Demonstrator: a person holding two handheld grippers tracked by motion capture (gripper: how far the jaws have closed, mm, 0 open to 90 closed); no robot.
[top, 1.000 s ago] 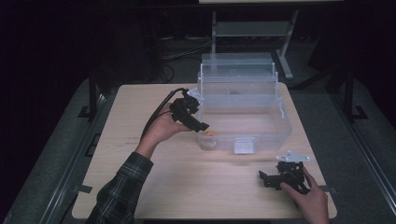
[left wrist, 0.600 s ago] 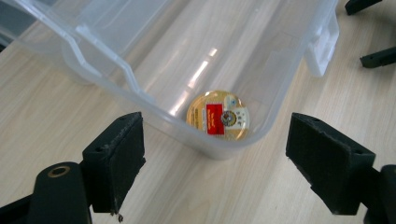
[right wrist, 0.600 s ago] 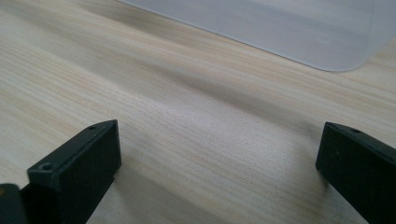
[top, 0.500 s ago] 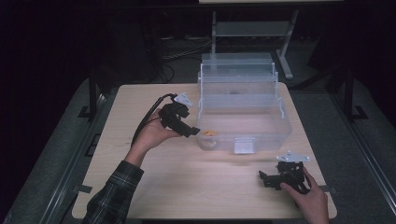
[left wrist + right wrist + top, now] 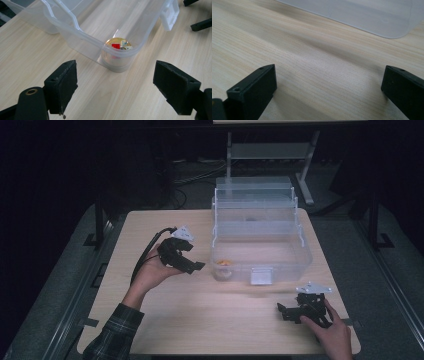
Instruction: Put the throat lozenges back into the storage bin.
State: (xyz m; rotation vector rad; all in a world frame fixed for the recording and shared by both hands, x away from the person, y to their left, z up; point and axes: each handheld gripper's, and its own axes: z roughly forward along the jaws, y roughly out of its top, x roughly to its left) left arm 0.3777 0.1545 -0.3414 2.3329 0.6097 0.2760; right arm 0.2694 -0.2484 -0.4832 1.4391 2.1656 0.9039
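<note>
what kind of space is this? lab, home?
Probably a lab or recording bay, not a home: a bare wooden table in a dark room, loose cables on the floor, a metal stand behind, and a clear plastic bin as prop.

The left gripper (image 5: 192, 265) is held off the table in a raised hand (image 5: 155, 270), jaws wide apart and pointing toward 4 o'clock. The right gripper (image 5: 282, 311) lies low under its hand (image 5: 330, 332), jaws spread wide, pointing toward 9 o'clock.
</note>
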